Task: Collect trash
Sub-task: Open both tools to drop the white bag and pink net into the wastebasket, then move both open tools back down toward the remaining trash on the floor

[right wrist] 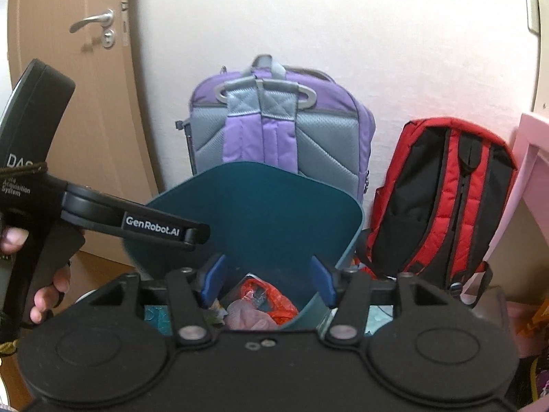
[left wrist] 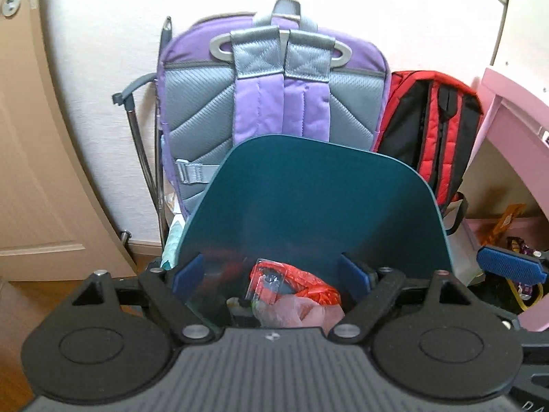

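Trash fills the bottom of a dark teal plastic bin (left wrist: 308,206), but most of it is hidden: the grippers' black bodies cut off the bin's near rim in both wrist views, and only a crumpled red plastic wrapper (left wrist: 302,281) and a pale pink thin plastic bag (left wrist: 298,312) can be made out, pressed against each other. A clear bit of packaging on the wrapper is too blurred to identify.

The left gripper (left wrist: 272,273) has its blue-padded jaws spread wide, one on each side of the wrapper, above it and holding nothing; whether the pads touch the bin wall cannot be told. The right gripper (right wrist: 269,283) likewise hangs over the bin with its jaws spread apart and nothing between them, the wrapper and bag lying below the gap.

In the right wrist view the left gripper's arm reads "GenRobot.AI", and its handle shows partial white lettering, "DAS" and "Acquisition System", the start cut off.

Behind the bin a purple and grey fabric backpack (right wrist: 274,137) leans on the white wall, with a red and black padded backpack (right wrist: 442,199) beside it. A tan wooden door (right wrist: 79,103) with a silver lever handle stands at the left edge.
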